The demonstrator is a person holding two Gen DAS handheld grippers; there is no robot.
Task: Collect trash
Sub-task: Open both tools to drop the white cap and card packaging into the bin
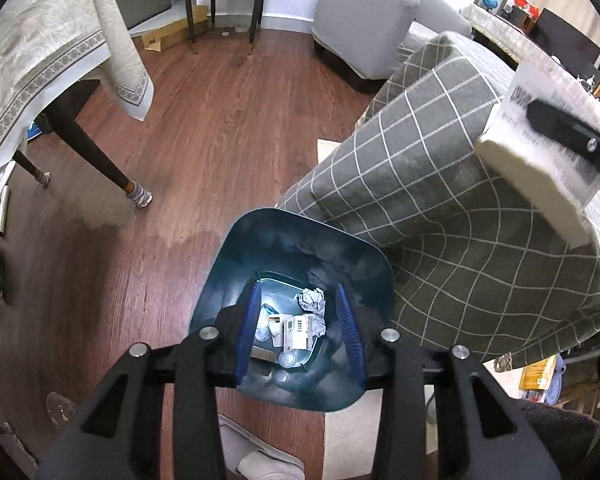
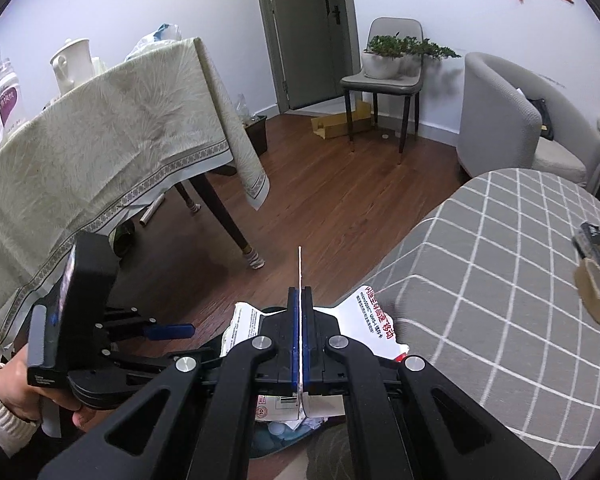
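Teal bin [image 1: 300, 236] on reddish-brown wood floor [image 1: 220, 120]; grey cover [image 1: 440, 200] with white grid lines on the right, pale cream tablecloth [image 2: 100, 132] with grey patterned border far left.

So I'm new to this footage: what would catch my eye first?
The teal bin on the wood floor, low in the left wrist view, with crumpled paper inside and the open left hand-held gripper over it. Then the right hand-held gripper, shut on a white printed package beside the checked grey cover.

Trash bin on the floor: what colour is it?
Dark teal trash bin, clearest in the left wrist view.
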